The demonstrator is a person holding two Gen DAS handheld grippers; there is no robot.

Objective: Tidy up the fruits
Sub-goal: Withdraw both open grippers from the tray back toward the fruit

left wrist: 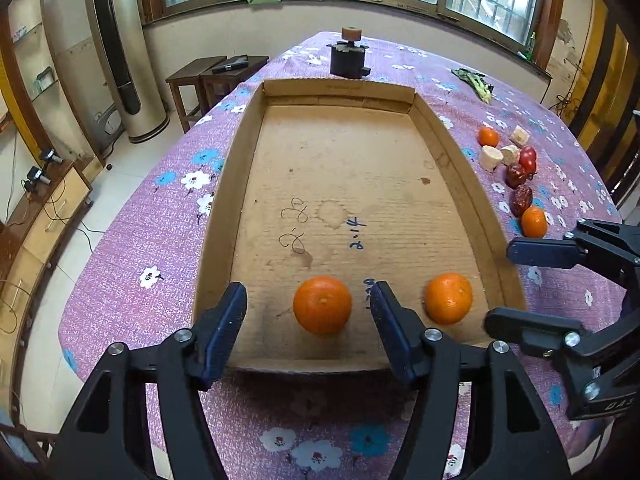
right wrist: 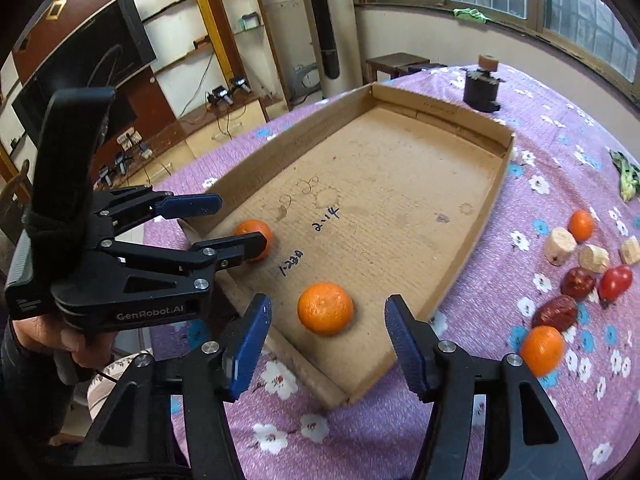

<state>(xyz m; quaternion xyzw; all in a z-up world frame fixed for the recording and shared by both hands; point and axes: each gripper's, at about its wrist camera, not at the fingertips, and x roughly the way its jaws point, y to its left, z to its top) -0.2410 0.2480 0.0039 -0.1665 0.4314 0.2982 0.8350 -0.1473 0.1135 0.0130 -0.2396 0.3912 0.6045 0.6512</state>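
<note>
A shallow cardboard tray lies on the purple flowered table. Two oranges lie at its near end. My left gripper is open, with one orange between its fingers. My right gripper is open, with the other orange just ahead of its fingers. Right of the tray lie two more oranges, red dates, cherry tomatoes and pale cut chunks.
A dark holder with a small round thing on top stands beyond the tray's far end. A leafy green lies at the far right. The table edge drops off at the left, with wooden stools and a floor-standing air conditioner beyond.
</note>
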